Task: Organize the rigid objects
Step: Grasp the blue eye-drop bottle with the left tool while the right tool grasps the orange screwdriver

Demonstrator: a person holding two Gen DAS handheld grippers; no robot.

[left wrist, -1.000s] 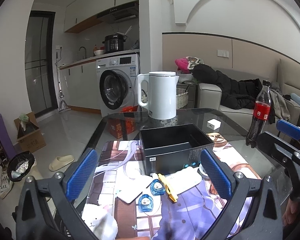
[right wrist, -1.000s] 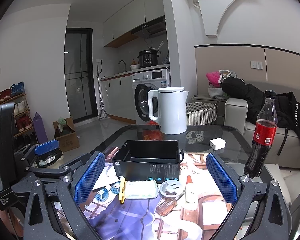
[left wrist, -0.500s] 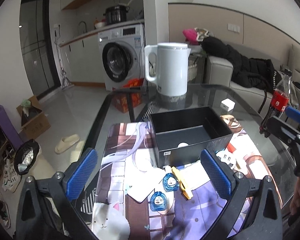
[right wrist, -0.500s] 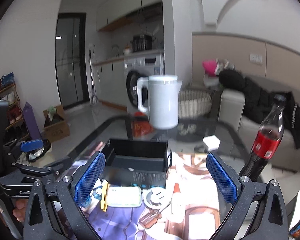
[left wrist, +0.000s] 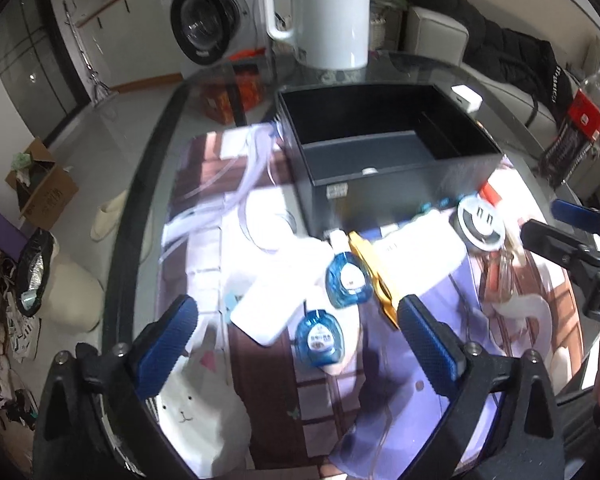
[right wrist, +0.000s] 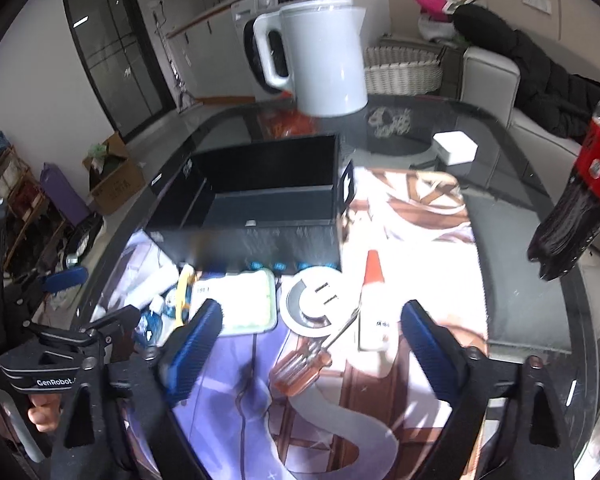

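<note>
An open black box [left wrist: 384,142] [right wrist: 260,208] stands on the printed mat. In front of it lie two blue tape measures [left wrist: 346,278] [left wrist: 320,338], a yellow clip [left wrist: 374,276], a white flat case [left wrist: 416,250] [right wrist: 242,300], a round white adapter [left wrist: 480,226] [right wrist: 314,304], a glue bottle [right wrist: 374,304] and an orange-handled screwdriver [right wrist: 306,364]. My left gripper [left wrist: 296,346] is open above the tape measures. My right gripper [right wrist: 312,348] is open above the screwdriver and adapter. Each gripper shows at the edge of the other's view.
A white kettle [left wrist: 324,12] [right wrist: 320,56] stands behind the box. A cola bottle [left wrist: 576,120] [right wrist: 576,200] stands at the right. A small white charger [right wrist: 454,148] lies on the glass table [right wrist: 520,288]. A white card [left wrist: 270,312] lies left of the tape measures.
Both grippers have tilted down and moved closer to the table, so the objects in front of the box now fill the views. Nothing on the table has moved.
</note>
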